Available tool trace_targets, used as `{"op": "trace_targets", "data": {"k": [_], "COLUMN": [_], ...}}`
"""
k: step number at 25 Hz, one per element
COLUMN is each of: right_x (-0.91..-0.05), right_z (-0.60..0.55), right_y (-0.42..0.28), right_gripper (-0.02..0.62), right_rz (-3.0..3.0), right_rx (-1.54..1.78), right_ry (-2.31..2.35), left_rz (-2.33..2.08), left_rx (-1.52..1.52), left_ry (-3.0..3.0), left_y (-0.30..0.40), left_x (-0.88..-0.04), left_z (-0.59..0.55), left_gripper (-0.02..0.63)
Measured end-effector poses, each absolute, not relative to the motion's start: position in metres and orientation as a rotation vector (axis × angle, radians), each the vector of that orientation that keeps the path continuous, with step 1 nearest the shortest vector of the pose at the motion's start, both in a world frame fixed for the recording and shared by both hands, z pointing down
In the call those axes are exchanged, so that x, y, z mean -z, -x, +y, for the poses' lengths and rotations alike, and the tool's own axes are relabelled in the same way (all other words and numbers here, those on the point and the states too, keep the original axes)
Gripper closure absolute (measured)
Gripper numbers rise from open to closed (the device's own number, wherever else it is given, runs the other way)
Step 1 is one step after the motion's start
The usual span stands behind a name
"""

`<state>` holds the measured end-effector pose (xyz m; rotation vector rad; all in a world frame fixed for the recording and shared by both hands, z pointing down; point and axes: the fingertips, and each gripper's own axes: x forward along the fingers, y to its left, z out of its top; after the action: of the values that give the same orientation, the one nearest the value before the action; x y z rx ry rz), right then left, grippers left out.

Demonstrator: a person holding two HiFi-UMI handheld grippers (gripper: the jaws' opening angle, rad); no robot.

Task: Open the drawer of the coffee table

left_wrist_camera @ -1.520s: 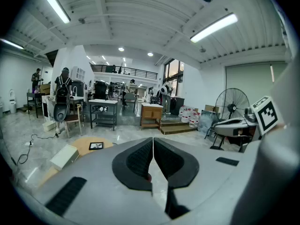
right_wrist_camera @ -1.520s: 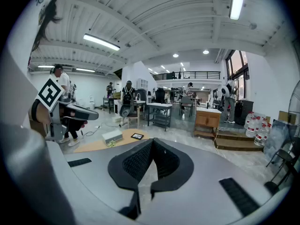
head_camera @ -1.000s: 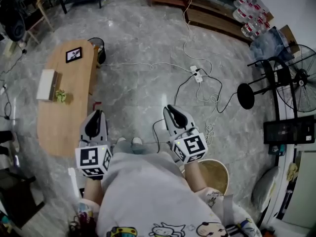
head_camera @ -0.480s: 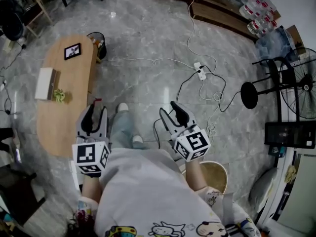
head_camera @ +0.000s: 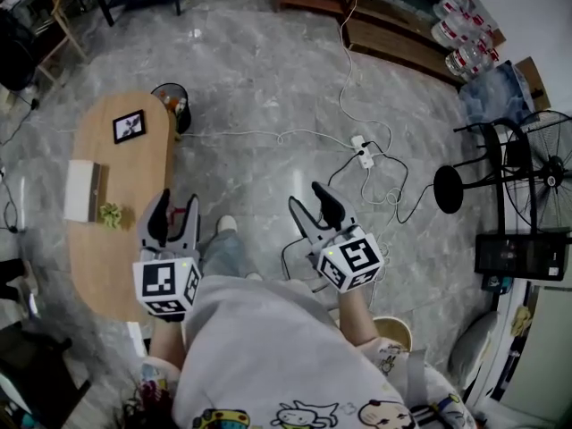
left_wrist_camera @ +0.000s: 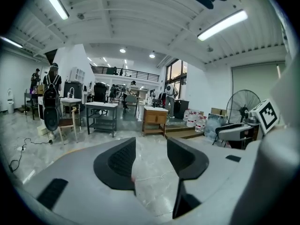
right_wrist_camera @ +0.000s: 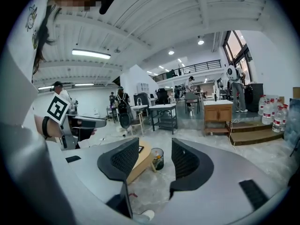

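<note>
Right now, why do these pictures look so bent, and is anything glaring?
Left and right gripper views: fisheye, black corners, bowed ceiling, strip lights blown white. Head view: the marble floor bulges outward, with a soft sheen only; evenly lit, fairly sharp.

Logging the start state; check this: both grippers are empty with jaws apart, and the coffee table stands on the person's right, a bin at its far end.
Wrong side: the head view shows the coffee table on the person's left. The rest stands: left gripper and right gripper empty, jaws opening; bin at its far end.
</note>
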<state>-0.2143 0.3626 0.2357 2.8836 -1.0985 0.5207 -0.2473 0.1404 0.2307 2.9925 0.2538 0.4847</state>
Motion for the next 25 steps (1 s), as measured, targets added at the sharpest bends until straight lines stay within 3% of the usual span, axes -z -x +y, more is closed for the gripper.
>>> {"op": "trace_targets", "data": {"k": [9,25], "right_x": [-0.233,-0.232], "right_z": [0.313,0.241], "right_y": [0.141,0.067], "right_gripper": [0.392,0.367], "right_rz": [-1.125,-1.353], "right_rx": [-0.535,-0.554], "right_ry": [-2.88,-2.748], "left_rz": [0.24,-0.037], "left_rx": [-0.506,-0.506], "left_ry": [-2.989,-2.951], "left_y": [0.176,0.144], "left_x": [-0.233,-0.241], "left_z": [0.091,0.023], "left_gripper": [0.385,0.379]}}
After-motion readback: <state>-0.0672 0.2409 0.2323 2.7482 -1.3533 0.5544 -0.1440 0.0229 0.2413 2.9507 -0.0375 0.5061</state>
